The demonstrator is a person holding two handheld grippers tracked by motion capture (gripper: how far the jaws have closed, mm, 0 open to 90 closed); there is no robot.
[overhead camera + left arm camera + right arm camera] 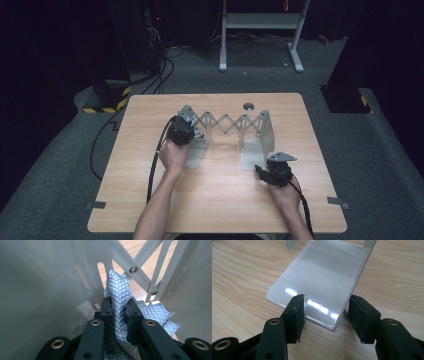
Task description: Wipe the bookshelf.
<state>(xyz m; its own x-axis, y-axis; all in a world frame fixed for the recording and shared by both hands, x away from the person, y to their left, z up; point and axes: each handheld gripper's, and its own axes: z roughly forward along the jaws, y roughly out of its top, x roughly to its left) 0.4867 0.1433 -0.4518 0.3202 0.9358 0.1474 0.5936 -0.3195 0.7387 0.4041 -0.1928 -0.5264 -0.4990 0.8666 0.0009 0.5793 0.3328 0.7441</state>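
A grey metal rack [227, 131] is standing on the wooden table [215, 200], a little beyond the table's middle. It is made of 2 upright end plates joined by a crisscross lattice of thin bars, and each end plate is resting on a flat foot that is lying on the tabletop toward the person.

The left gripper [181, 131] is sitting at the rack's left end, pressed close against that end plate, with the person's left hand [173, 155] wrapped around its body just on the near side of the rack. In the left gripper view its 2 black jaws are standing close together and are pinching a blue-grey quilted cloth [120, 305] between their pads. The cloth is sticking up above the jaw tips, touching the slotted bars of the rack's lattice [140, 270], and a loose frayed corner is spilling out to the right of the jaws.

The right gripper [276, 171] is lying low over the table at the near edge of the rack's right foot, held by the person's right hand [285, 192]. In the right gripper view its jaws are standing apart with nothing clamped between them. The glossy flat foot plate [322, 282] is reaching in between the 2 pads; its near right corner is sitting in the gap, the left pad is overlapping the plate's front edge, and the right pad is staying just beside the plate's right edge. Whether either pad is actually touching the plate I cannot tell.
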